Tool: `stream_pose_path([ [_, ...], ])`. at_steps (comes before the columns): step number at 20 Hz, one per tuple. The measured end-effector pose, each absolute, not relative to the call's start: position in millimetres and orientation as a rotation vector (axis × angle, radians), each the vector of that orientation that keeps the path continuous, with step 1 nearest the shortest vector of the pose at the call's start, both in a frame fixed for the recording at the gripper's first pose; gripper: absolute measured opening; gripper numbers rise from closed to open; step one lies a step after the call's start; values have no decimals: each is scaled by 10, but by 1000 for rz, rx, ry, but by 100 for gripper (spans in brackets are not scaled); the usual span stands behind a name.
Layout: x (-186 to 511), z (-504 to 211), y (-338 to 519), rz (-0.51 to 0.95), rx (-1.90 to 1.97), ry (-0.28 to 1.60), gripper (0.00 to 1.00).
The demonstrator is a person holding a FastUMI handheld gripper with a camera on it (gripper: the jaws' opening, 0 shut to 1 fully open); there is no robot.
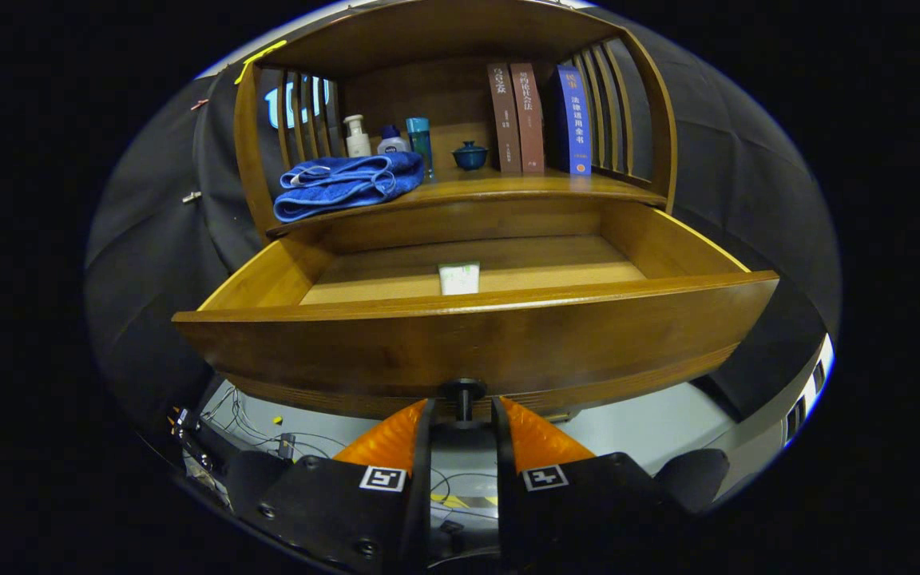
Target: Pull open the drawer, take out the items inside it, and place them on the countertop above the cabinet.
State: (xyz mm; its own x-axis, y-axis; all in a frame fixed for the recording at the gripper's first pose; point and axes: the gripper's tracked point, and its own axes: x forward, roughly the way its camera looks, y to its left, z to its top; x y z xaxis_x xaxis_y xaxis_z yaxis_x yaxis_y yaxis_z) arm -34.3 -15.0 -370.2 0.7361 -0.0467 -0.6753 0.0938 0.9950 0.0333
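A wooden cabinet (460, 48) with slatted sides is seen against the dark cloth wall, and its drawer (476, 335) is drawn well out toward the camera, the curved front panel standing just beyond the fingers. The worktop (508, 188) above the drawer is seen to carry a folded blue towel (348, 184) at its left front edge. Behind the towel a white pump bottle (357, 136), a small white-and-blue bottle (392, 141) and a teal bottle (420, 144) are lined up close together. Three upright books (540, 118) are stood side by side toward the right, two brown and one blue, with a small dark blue lidded cup (469, 155) just to their left. Inside the drawer a small pale packet (459, 278) is seen lying on the floor near the front wall, roughly at mid-width. The dark knob (464, 393) under the drawer front is placed between the fingertips of the tongs (464, 415), which are closed to a narrow gap around its stem; whether both fingers press on it cannot be told. Loose cables (260, 423) are seen on the floor below.
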Motion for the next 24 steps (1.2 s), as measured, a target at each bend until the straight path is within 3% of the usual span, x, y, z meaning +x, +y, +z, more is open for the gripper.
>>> stream_pose_path([
  [6, -416, -3719, -134, -80, 63, 759, 38],
  [10, -444, -3630, -132, -77, 43, 756, 45],
  [12, -477, -3362, -98, -82, 40, 705, 54],
  [15, -386, -2886, -37, -81, 56, 640, 100],
  [19, 192, -2522, 5, -40, 78, 617, 98],
  [24, 940, -2764, -98, -31, 53, 796, 98],
])
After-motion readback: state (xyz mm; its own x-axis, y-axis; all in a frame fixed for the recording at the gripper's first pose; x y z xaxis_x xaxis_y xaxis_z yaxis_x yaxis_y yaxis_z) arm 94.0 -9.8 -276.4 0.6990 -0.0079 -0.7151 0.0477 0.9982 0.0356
